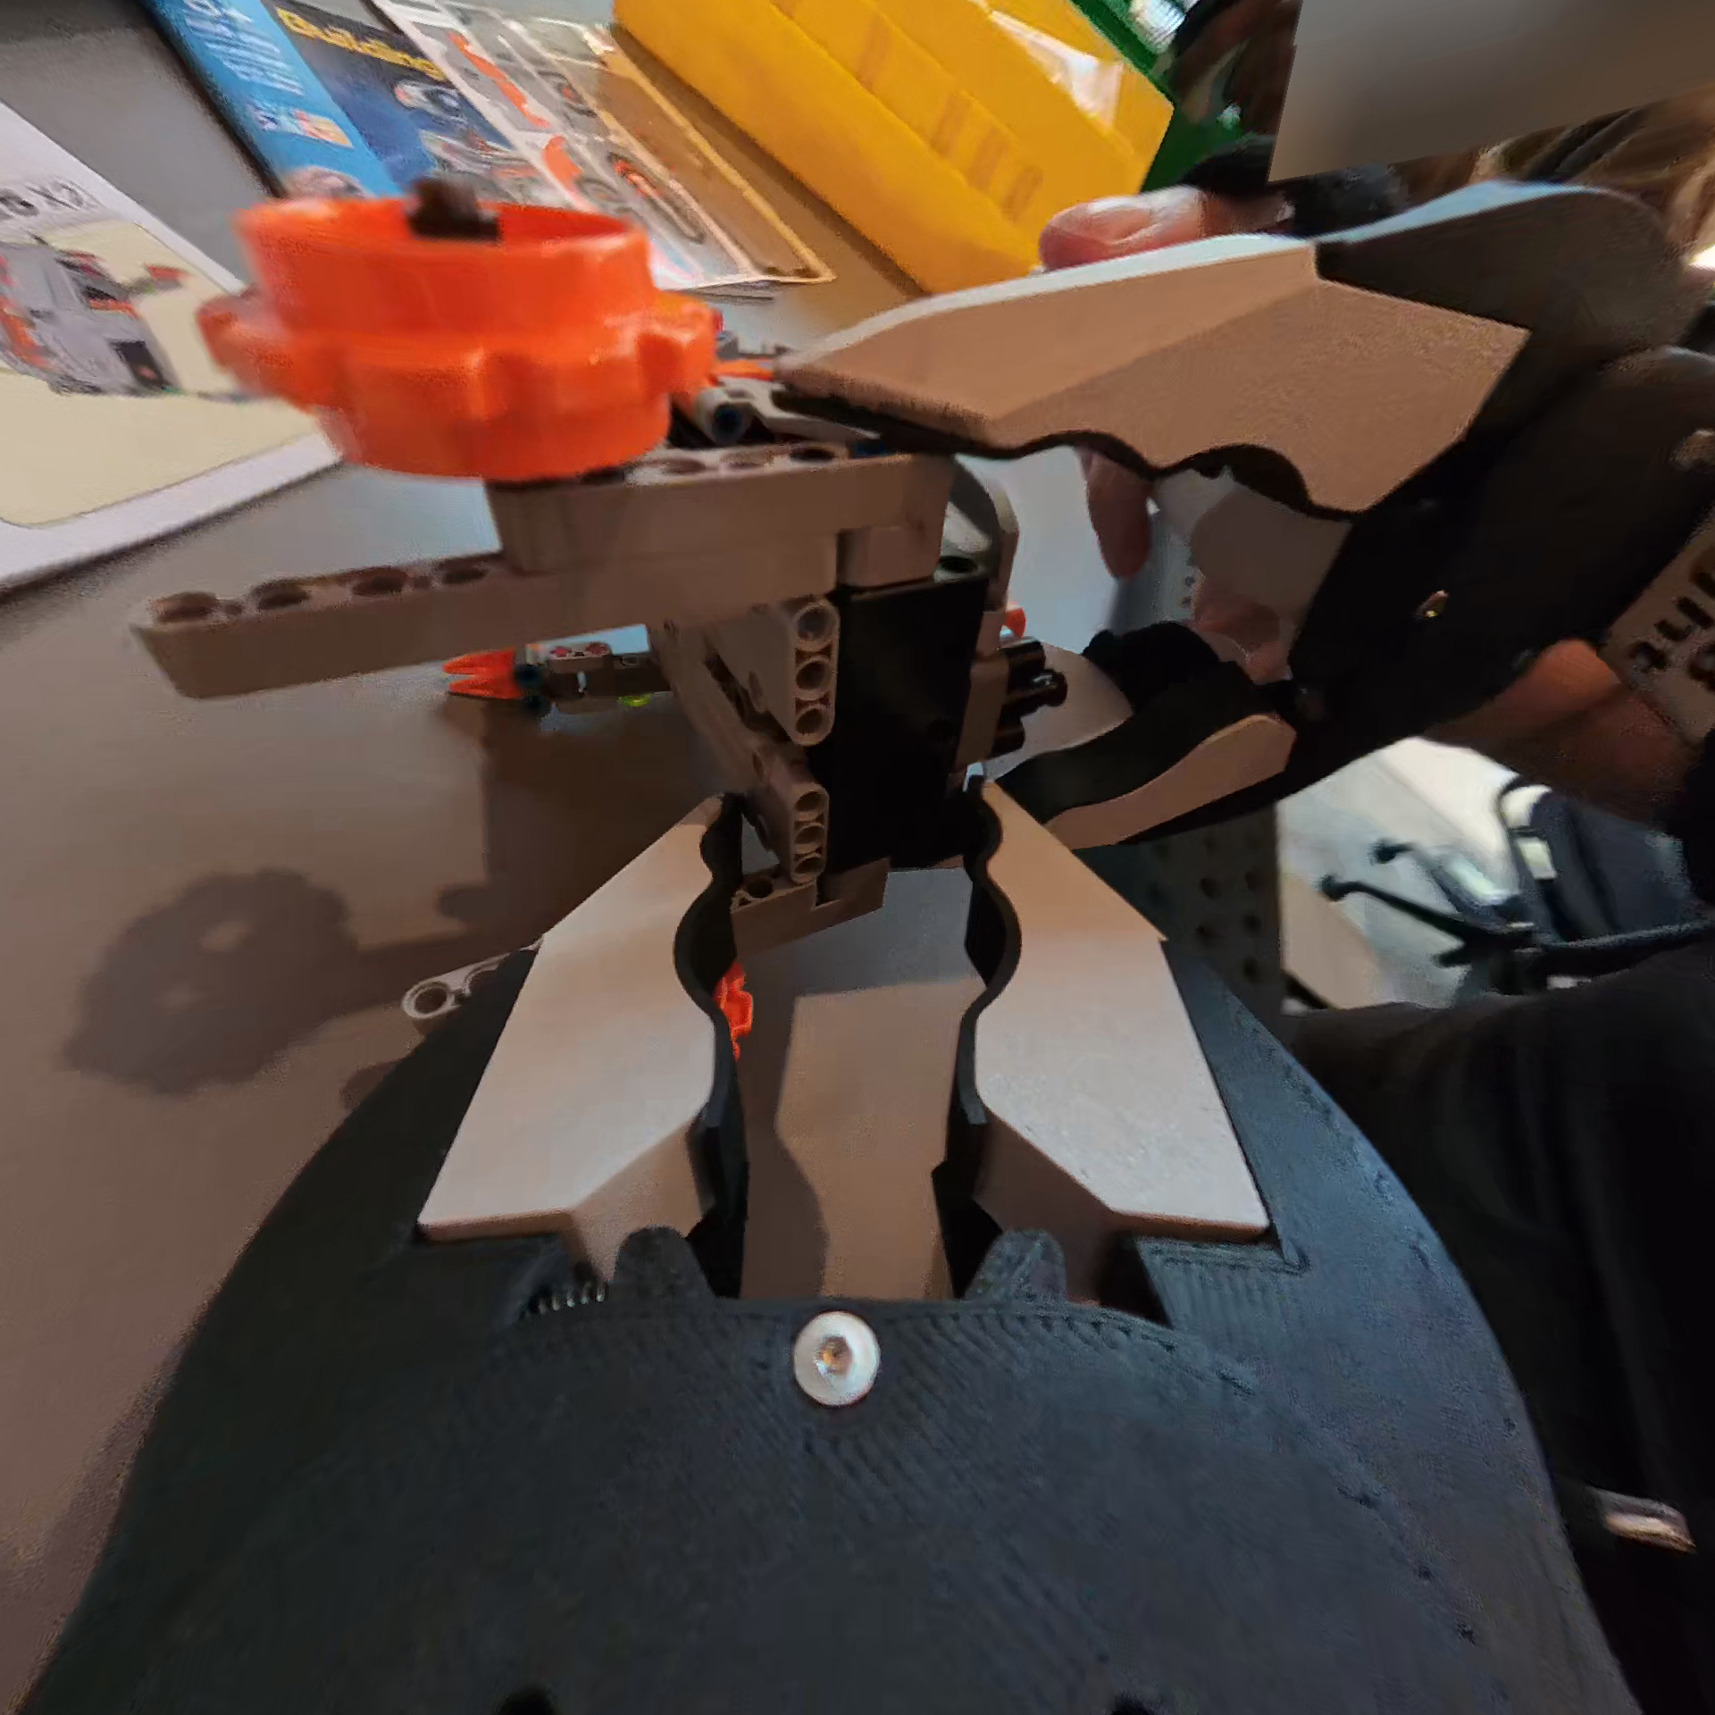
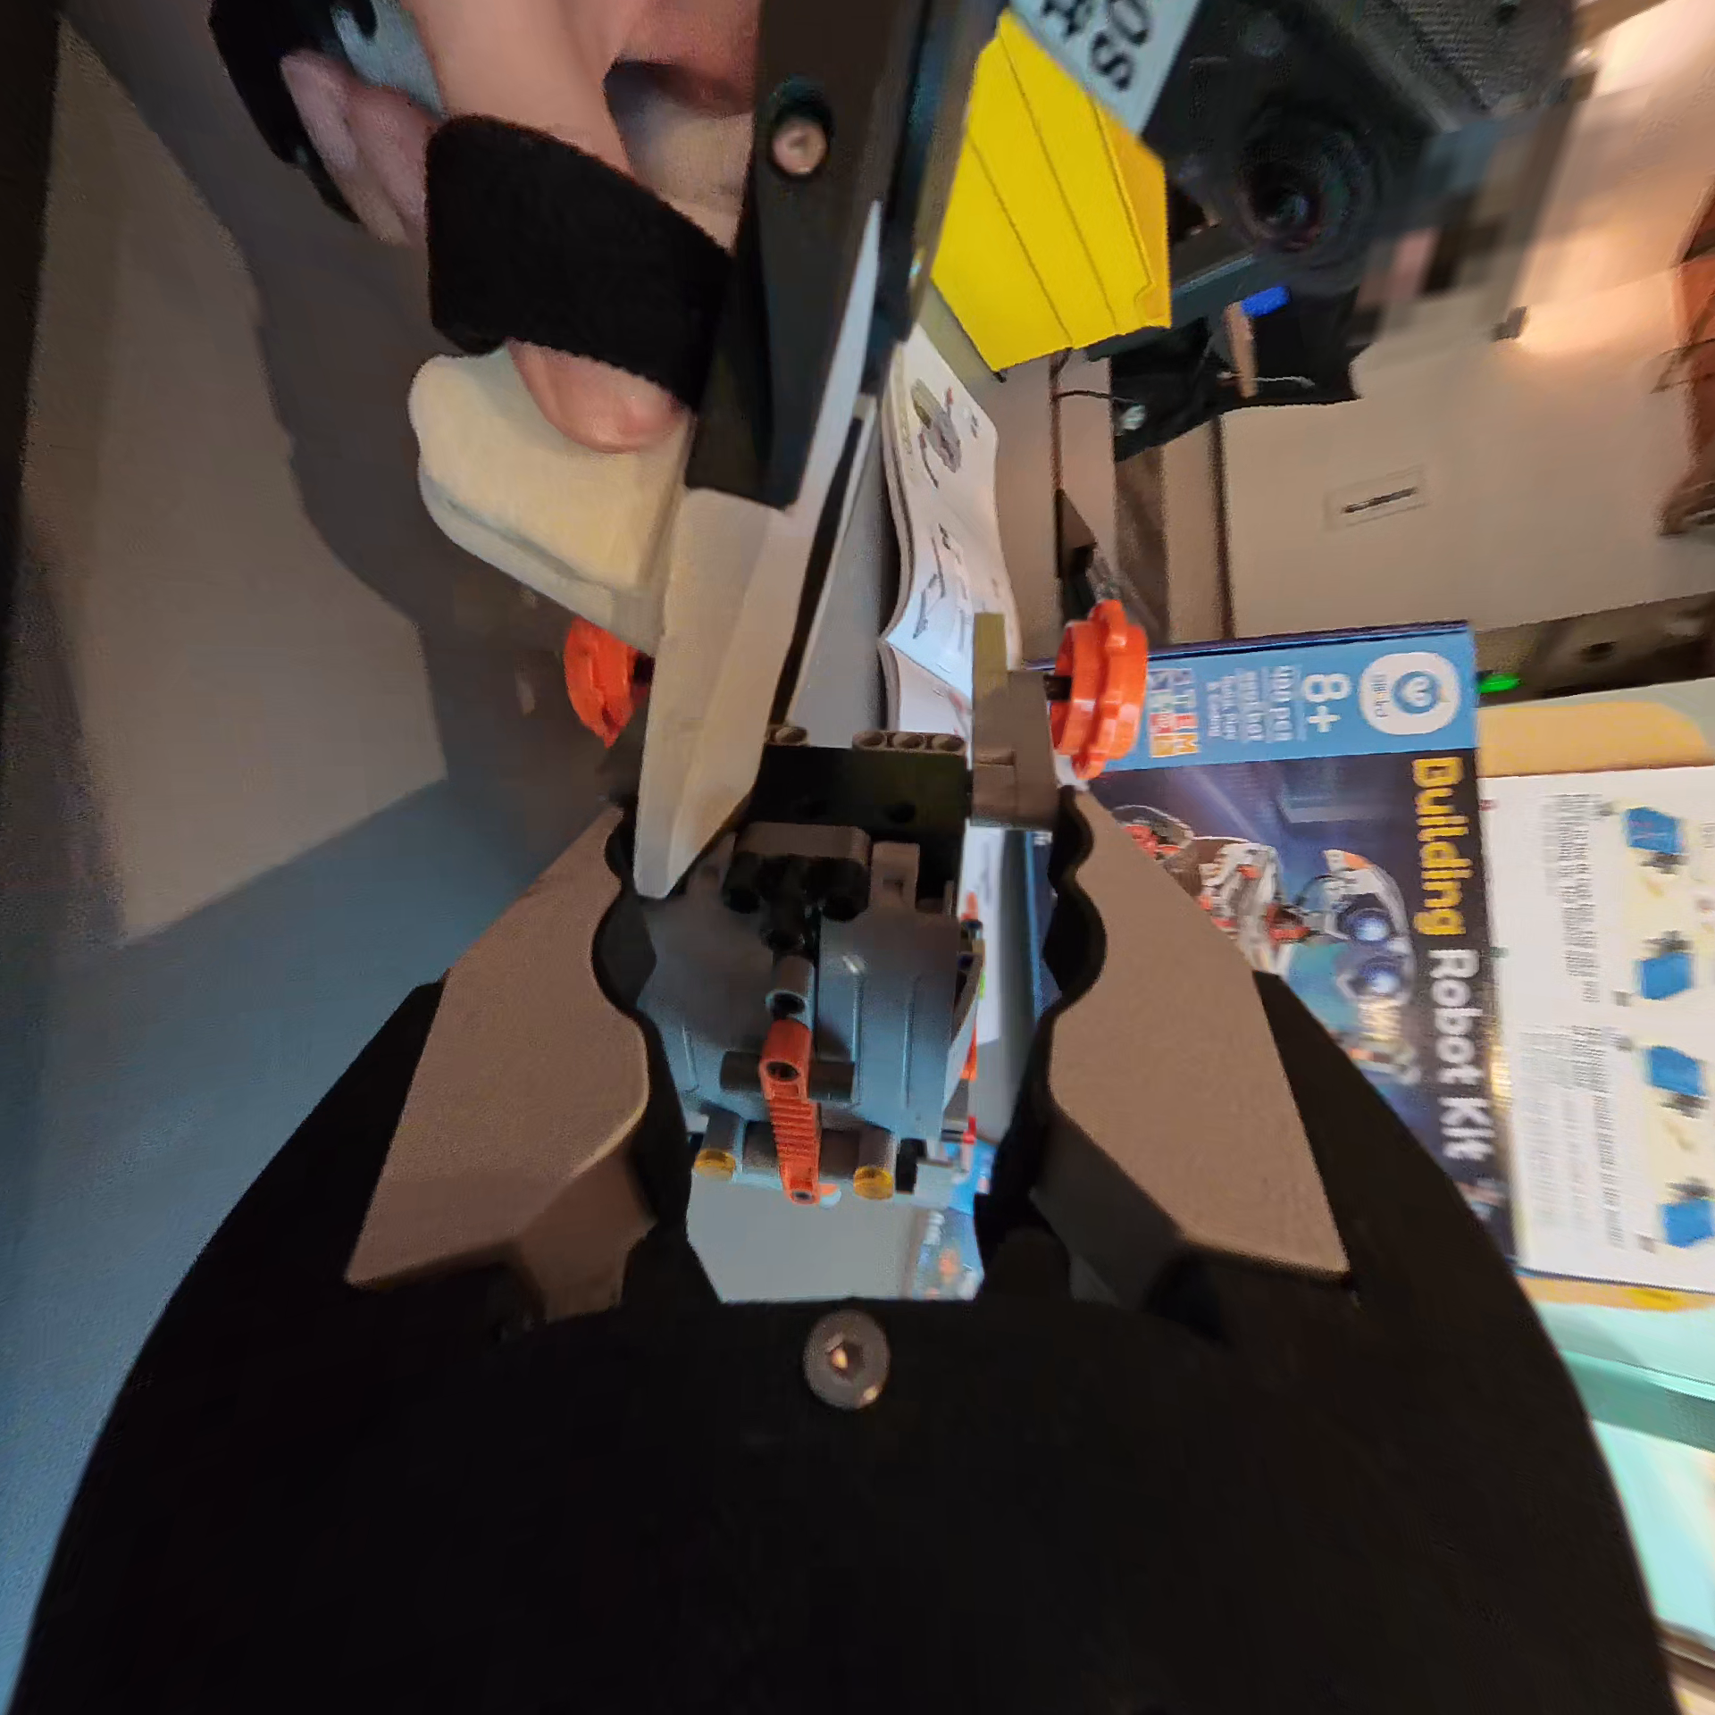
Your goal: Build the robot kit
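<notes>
1. The grey-and-black brick model (image 1: 872,668) sits between both pairs of jaws, lifted off the table (image 1: 278,835).
2. The left gripper (image 1: 849,826) pinches its lower end, jaws narrowly parted.
3. The right gripper (image 2: 840,817) clamps its motor block from the side.
4. An orange gear (image 1: 455,325) tops the model, beyond the left jaws.

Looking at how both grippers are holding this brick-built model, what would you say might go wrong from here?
1. The left gripper pinches only the bottom tip of the brick model; it might pivot or slip out.
2. The orange gear sits on a long grey beam overhanging the table; a twist may pop the joints apart.
3. The right gripper and the left gripper's fingers crowd the same block and may collide.
</notes>
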The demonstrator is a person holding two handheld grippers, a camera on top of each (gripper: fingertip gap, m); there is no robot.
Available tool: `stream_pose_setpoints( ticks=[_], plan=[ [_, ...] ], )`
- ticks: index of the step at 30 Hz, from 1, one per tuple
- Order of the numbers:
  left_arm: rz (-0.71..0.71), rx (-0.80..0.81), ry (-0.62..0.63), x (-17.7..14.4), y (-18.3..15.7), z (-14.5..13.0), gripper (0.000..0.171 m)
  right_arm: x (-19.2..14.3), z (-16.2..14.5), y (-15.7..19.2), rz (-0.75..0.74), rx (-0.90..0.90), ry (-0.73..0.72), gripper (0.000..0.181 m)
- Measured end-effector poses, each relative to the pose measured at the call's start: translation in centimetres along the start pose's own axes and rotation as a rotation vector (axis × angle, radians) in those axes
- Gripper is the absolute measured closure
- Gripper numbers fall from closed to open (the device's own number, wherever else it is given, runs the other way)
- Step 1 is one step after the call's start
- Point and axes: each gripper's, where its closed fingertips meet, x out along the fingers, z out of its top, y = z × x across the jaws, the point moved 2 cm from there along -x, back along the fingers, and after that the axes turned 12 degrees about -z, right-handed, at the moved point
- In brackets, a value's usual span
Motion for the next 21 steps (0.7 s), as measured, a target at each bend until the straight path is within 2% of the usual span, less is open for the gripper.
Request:
stream_pose_setpoints(
  ticks=[3, 9, 14, 18, 21],
  plan=[
    [-0.123, -0.071, -0.022, -0.5, -0.7, 0.2, 0.123, -0.1, 0.3, -0.3, 0.067, 0.047, -0.004, 0.096],
    [-0.166, -0.078, -0.049, -1.5, -1.0, 0.3, 0.119, 0.1, 0.5, -0.5, 0.071, 0.064, -0.028, 0.096],
    [-0.283, -0.122, -0.182, -3.4, -1.6, 1.6, 0.13, -0.3, -0.7, -1.5, 0.067, 0.163, -0.008, 0.097],
    [-0.227, 0.039, -0.135, -3.0, -2.1, 1.6, 0.13, -0.8, -1.3, -1.8, 0.083, 0.238, -0.027, 0.098],
    [-0.082, 0.259, -0.054, -2.6, -2.1, 1.2, 0.132, -1.0, -1.6, -1.8, 0.09, 0.266, -0.031, 0.099]
  ],
)
